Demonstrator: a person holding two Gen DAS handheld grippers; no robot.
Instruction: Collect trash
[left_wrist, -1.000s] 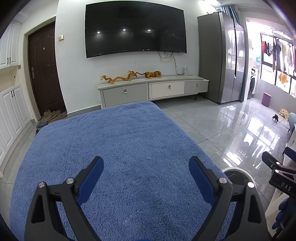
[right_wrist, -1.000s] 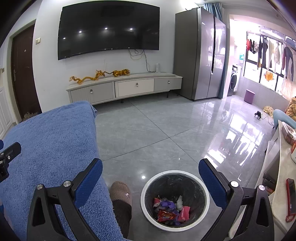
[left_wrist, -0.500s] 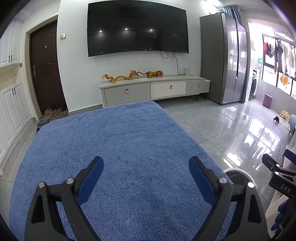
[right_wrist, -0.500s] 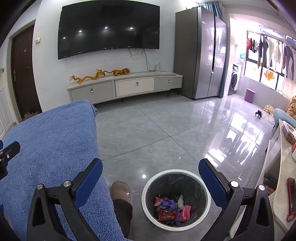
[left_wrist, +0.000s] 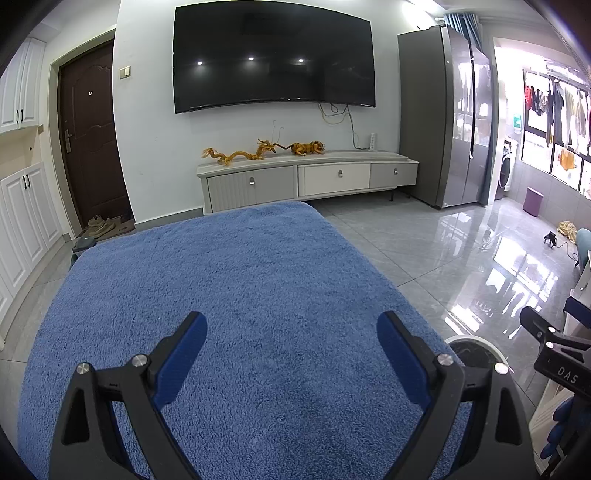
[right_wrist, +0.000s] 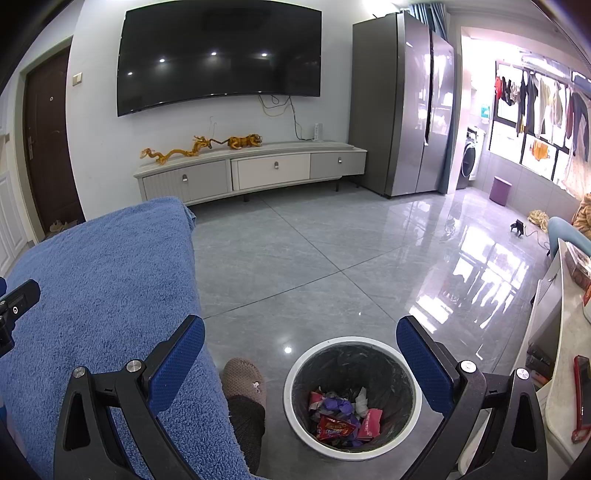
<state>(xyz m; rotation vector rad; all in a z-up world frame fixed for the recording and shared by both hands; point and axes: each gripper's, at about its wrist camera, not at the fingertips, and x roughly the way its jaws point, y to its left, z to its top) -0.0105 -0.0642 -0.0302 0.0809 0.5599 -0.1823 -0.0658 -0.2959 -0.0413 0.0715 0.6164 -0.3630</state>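
Observation:
A white-rimmed trash bin (right_wrist: 291, 397) with a black liner stands on the grey tile floor, holding several crumpled wrappers (right_wrist: 341, 417) in red, purple and pink. My right gripper (right_wrist: 300, 338) is open and empty, hovering above the bin. My left gripper (left_wrist: 291, 334) is open and empty above a blue fleece-covered surface (left_wrist: 229, 295), which carries no trash. The bin's rim (left_wrist: 476, 341) peeks out behind the left gripper's right finger. The right gripper's body (left_wrist: 557, 354) shows at the right edge of the left wrist view.
A slippered foot (right_wrist: 245, 382) rests on the floor between the blue surface (right_wrist: 99, 280) and the bin. A counter (right_wrist: 565, 354) with a red phone runs along the right. A TV cabinet (right_wrist: 255, 170) and a fridge (right_wrist: 402, 107) stand at the far wall.
Both grippers stay open and nearly still. The left wrist view has tilted up slightly; the right has drifted slightly over the bin.

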